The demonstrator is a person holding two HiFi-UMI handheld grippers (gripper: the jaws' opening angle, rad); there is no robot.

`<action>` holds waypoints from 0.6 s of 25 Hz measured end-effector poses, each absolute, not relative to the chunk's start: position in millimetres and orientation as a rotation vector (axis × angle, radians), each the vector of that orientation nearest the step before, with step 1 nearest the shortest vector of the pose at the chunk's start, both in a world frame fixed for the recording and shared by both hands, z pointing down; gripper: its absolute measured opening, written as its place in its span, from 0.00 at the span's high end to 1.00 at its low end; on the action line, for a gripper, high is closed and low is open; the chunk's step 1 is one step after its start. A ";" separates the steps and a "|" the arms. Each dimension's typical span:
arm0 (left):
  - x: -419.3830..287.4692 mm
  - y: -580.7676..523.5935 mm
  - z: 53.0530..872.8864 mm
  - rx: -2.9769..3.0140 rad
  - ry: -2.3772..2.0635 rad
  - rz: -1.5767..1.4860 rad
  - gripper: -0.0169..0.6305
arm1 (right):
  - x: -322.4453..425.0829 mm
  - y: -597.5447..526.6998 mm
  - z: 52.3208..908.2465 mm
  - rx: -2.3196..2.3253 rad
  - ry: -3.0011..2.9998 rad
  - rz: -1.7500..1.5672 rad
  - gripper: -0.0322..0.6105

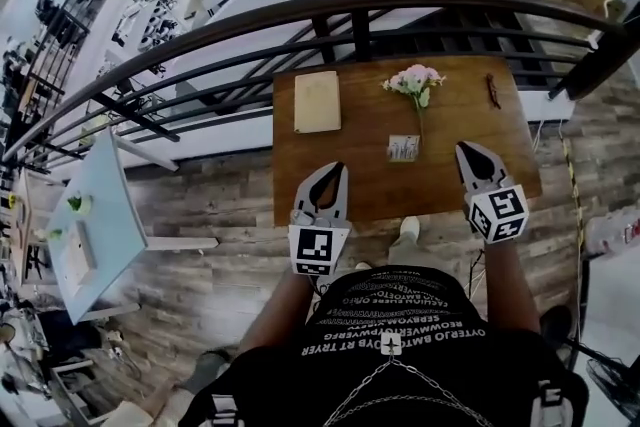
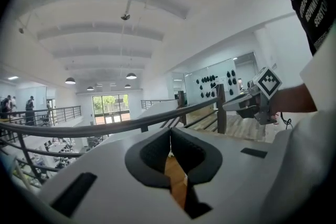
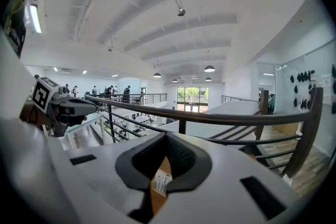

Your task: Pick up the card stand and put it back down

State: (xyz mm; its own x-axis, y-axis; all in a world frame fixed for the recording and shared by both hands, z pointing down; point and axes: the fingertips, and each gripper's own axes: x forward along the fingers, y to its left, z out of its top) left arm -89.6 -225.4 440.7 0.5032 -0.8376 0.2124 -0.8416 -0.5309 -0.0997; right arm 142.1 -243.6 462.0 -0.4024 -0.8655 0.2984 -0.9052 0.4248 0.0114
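**Card stand on the table, both grippers closed on nothing**

The left gripper (image 1: 336,171) was held over the near edge of the wooden table (image 1: 460,130), its jaws brought together at the tips with nothing clamped between them; only a strip of the wood was seen through the gap behind the tips. The right gripper (image 1: 468,149) was held over the table's near right part, and its jaws were likewise shut, with nothing gripped.

The card stand (image 1: 403,147) was seen upright near the middle of the table, between the two grippers and slightly beyond them, touched by neither. A sprig of pink flowers (image 1: 415,80) was found just behind it, the stem running down towards the stand. A beige pad (image 1: 317,101) was laid flat on the far left part of the table, and a small dark object (image 1: 493,92), too small to be identified, was placed near the far right corner.

Beyond the table a dark curved railing (image 1: 300,10) was seen, and the plank floor (image 1: 220,205) around it.
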 end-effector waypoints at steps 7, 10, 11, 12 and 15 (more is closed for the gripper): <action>-106.1 -208.4 451.5 2.693 -1.489 0.324 0.93 | 132.2 -207.8 456.3 1.532 -2.377 0.209 0.93; -111.0 -202.9 456.7 2.666 -1.463 0.294 0.93 | 127.6 -192.8 450.9 1.533 -2.357 0.210 0.93; -111.7 -201.8 456.1 2.662 -1.459 0.284 0.93 | 125.5 -188.9 448.1 1.529 -2.355 0.205 0.93; -111.5 -201.0 454.8 2.662 -1.456 0.274 0.93 | 123.7 -185.9 445.0 1.524 -2.353 0.198 0.93; -104.3 -199.3 451.4 2.671 -1.430 0.256 0.93 | 122.1 -181.8 436.5 1.518 -2.351 0.184 0.93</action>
